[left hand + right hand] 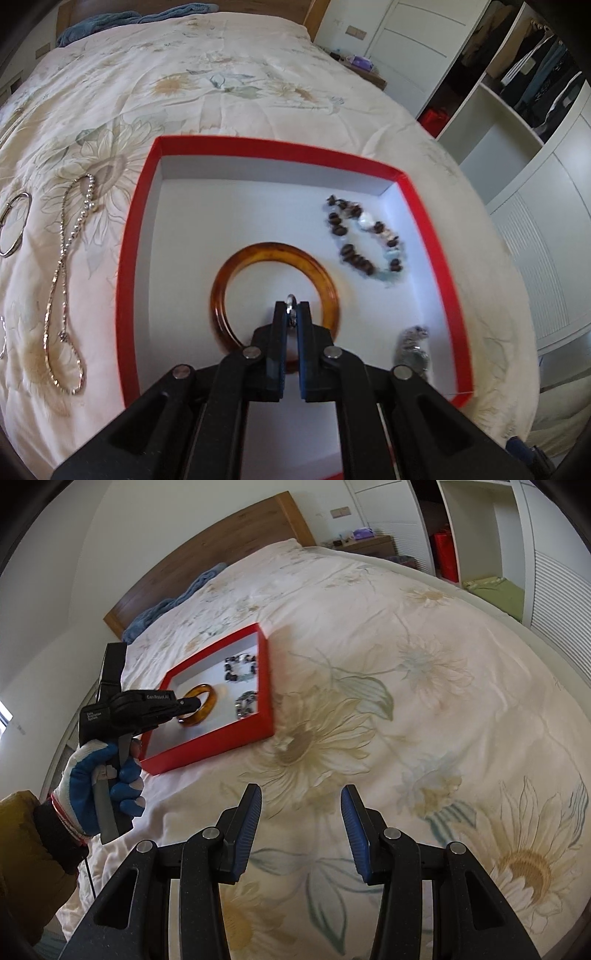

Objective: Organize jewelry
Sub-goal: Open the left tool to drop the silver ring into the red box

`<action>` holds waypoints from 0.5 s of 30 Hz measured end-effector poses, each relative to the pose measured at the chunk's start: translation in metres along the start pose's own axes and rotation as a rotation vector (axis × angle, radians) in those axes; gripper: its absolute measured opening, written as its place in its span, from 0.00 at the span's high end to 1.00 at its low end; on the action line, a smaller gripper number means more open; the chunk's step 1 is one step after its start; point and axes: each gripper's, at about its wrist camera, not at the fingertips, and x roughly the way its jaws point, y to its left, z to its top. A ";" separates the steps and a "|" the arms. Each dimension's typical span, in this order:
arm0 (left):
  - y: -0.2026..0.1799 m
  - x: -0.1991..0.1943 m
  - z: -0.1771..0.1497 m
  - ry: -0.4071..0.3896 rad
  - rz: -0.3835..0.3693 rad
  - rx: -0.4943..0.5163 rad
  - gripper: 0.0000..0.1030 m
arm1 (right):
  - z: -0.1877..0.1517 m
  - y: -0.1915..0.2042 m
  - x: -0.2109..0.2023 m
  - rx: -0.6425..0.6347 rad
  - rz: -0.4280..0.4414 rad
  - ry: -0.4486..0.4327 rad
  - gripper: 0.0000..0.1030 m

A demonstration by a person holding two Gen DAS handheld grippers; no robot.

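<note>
Inside, the red box [140,236] holds three bracelets; left gripper [291,306] pinches one silver ring [291,301], right gripper [301,794] half-open.

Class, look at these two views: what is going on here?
A person is sorting jewelry into a red box on a bed. The left gripper holds a small silver ring over the amber bangle in the box. The right gripper hangs open over the bedspread. A chain lies outside.
</note>
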 end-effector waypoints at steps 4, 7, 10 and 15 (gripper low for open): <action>-0.002 0.001 0.000 -0.025 0.015 0.034 0.94 | 0.003 -0.005 0.005 0.004 -0.011 0.004 0.57; -0.002 0.001 0.001 -0.025 0.007 0.041 0.93 | 0.003 -0.006 0.005 0.006 -0.018 0.006 0.57; -0.007 -0.002 0.000 -0.020 0.016 0.063 0.77 | 0.003 -0.005 0.000 0.005 -0.025 0.002 0.57; -0.013 -0.021 -0.005 -0.039 0.008 0.081 0.69 | 0.002 0.001 -0.018 -0.006 -0.038 -0.021 0.57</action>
